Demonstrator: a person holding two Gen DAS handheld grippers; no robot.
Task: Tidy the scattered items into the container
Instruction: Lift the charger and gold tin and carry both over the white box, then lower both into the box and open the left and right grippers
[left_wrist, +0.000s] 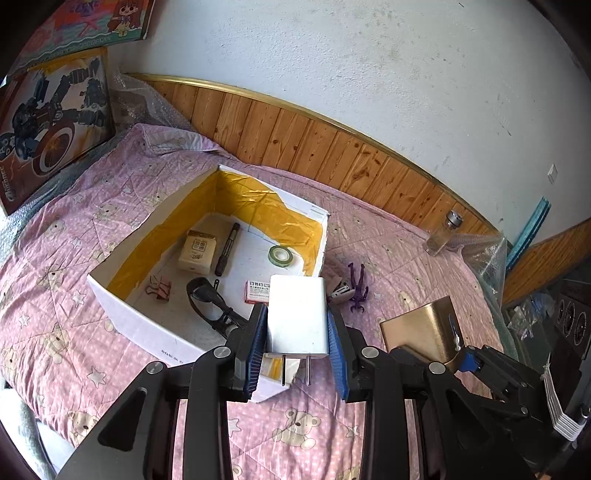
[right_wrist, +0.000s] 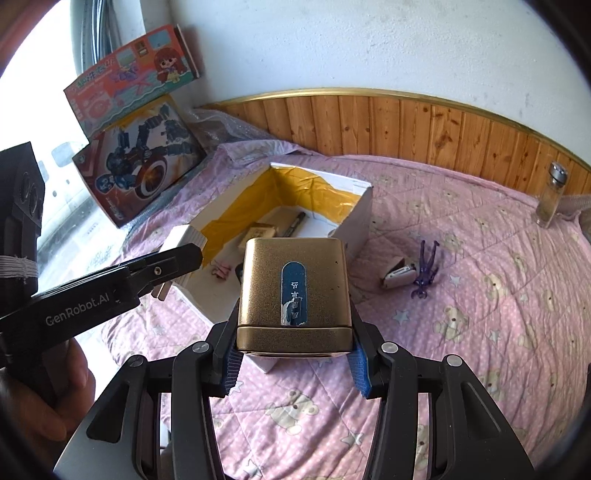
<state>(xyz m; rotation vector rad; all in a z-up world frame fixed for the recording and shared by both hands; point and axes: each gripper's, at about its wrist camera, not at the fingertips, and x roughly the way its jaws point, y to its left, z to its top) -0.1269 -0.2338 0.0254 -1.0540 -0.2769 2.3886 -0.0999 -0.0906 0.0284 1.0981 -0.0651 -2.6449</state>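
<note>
Two claws loaded: left claw (left_wrist: 297, 332) grips white charger (left_wrist: 297, 317); right claw (right_wrist: 293, 354) grips gold tin (right_wrist: 293, 291), blue label visible only from right wrist.

white charger (left_wrist: 297, 314), gold tin (right_wrist: 293, 291), box (left_wrist: 122, 295)

Pink bear-print bed quilt (right_wrist: 461, 314), white box (left_wrist: 147, 325), purple figurine (right_wrist: 424, 269), glass jar (right_wrist: 552, 195)

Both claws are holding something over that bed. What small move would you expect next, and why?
Probably the left gripper eases forward a little and opens. It is shut on the white charger, which hangs at the near edge of the open box, where a marker and tape roll already lie. The right gripper, shut on the gold tin, looks farther back, so it would likely follow.
</note>
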